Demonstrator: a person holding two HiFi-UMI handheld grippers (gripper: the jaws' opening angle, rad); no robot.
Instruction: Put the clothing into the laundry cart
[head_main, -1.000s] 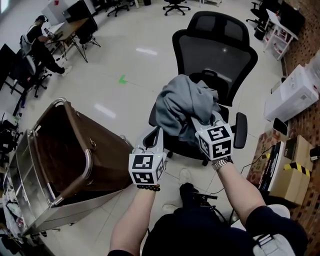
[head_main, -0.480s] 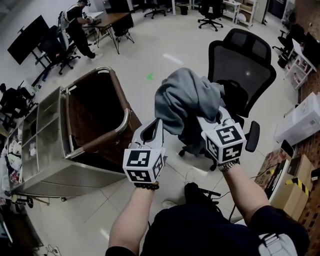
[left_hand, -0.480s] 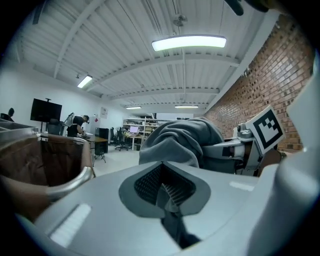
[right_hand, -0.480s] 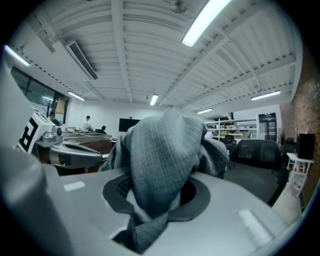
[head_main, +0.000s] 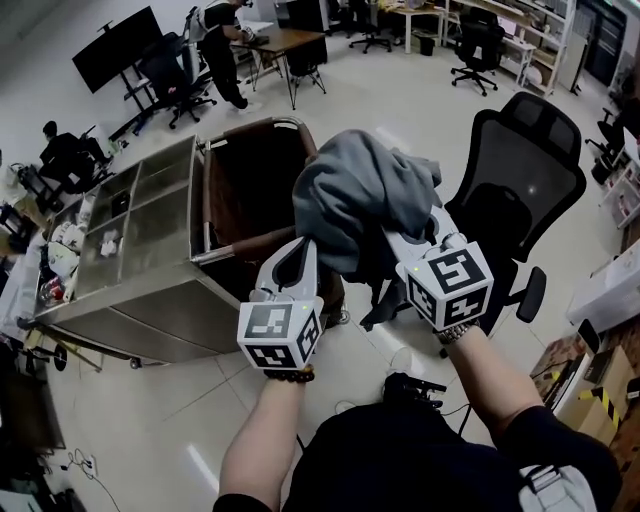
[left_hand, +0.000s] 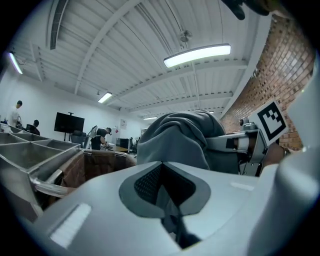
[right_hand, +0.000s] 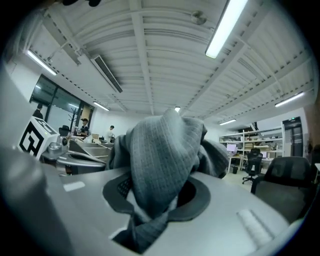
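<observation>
A bundled grey garment hangs in the air between my two grippers, beside the near right corner of the laundry cart, a metal frame with a brown liner. My left gripper is shut on a fold at the garment's lower left. My right gripper is shut on its lower right. In the left gripper view the garment bulges above the closed left gripper, with the cart to the left. In the right gripper view the garment drapes out of the right gripper.
A black mesh office chair stands just right of the garment. A steel compartment shelf adjoins the cart's left side. People work at desks far behind. Cables and boxes lie on the floor at right.
Both grippers have lifted the garment off the chair and carried it up and left, next to the cart's near corner. The head view has swung left too.
</observation>
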